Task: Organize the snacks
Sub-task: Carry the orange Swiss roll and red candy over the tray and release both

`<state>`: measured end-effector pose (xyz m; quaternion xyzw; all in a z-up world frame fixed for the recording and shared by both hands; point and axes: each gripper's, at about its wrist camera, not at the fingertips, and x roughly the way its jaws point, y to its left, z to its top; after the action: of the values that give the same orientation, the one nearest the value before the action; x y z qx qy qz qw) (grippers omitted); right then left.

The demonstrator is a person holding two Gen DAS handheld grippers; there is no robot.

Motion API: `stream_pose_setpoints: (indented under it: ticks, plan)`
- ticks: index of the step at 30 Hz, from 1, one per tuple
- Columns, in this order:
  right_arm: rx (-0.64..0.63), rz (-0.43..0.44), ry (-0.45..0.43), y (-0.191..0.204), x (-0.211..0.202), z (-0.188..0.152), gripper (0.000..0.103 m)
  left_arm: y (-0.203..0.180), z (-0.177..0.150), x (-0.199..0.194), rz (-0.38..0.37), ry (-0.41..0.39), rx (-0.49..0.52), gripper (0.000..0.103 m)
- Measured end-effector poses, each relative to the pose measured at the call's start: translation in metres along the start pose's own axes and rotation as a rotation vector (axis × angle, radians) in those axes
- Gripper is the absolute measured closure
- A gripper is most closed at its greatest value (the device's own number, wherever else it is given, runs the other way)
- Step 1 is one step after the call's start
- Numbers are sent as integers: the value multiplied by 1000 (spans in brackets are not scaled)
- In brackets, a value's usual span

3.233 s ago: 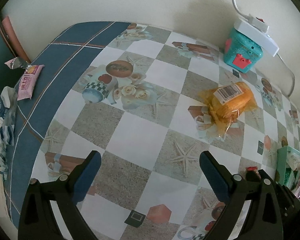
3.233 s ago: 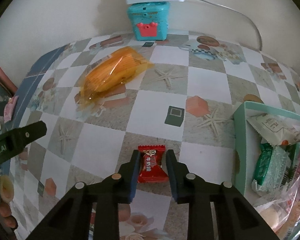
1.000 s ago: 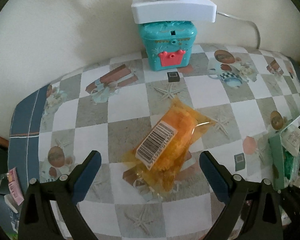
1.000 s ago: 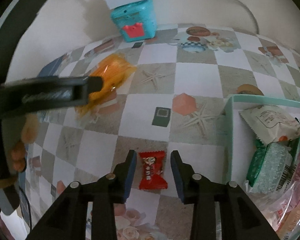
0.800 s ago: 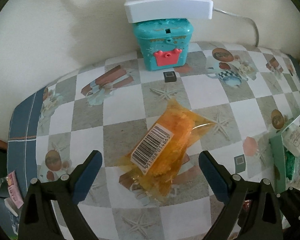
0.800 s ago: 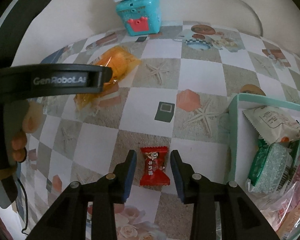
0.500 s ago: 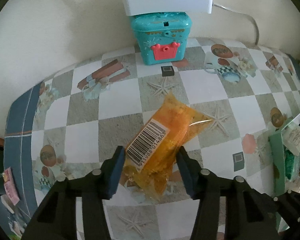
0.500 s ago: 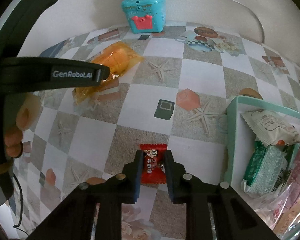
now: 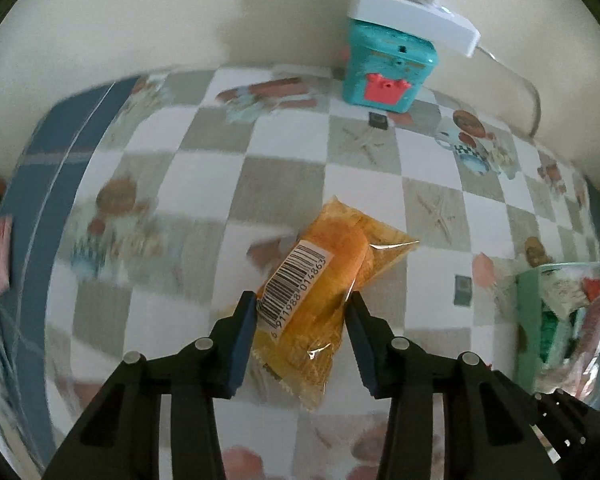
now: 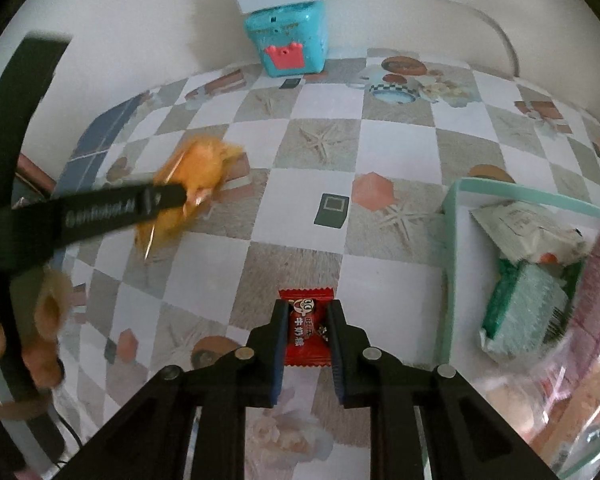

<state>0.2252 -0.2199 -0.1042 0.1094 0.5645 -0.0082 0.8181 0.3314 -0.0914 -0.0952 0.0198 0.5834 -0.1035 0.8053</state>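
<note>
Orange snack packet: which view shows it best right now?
The left wrist view: the orange snack packet sits sharp and central, barcode readable, between the closing left gripper fingers. The right wrist view shows it only small, blurred and partly behind that gripper's finger.

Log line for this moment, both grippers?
left gripper: closing on orange cellophane snack pack | right gripper: shut on small red candy wrapper | mint-green box: part-filled

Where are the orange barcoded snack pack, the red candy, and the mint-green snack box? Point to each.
orange barcoded snack pack [image 9: 324,276]: left wrist view, on its orange middle beside the barcode.
red candy [image 10: 305,330]: right wrist view, on the wrapper's printed middle.
mint-green snack box [image 10: 446,248]: right wrist view, on its left wall.
</note>
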Motion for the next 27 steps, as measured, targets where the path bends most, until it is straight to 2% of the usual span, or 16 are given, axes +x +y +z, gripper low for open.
stream_pose_setpoints:
  ticks: [4,10,19,25,27]
  plan:
    - [7,-2,-22,1,-19,-6,83,14,-31,-15,-14,5,-107,57]
    - [19,-15,-73,2,-54,-16,83,22,-67,-42,-22,-24,-183,57]
    - [47,-14,-141,-1,-94,-39,83,9,-95,-89,-35,-96,-204,57]
    - [73,-10,-181,-16,-112,-46,83,-14,-105,-108,-41,-134,-179,57]
    - [93,-18,-196,-27,-116,-46,83,-24,-106,-112,-49,-145,-162,60]
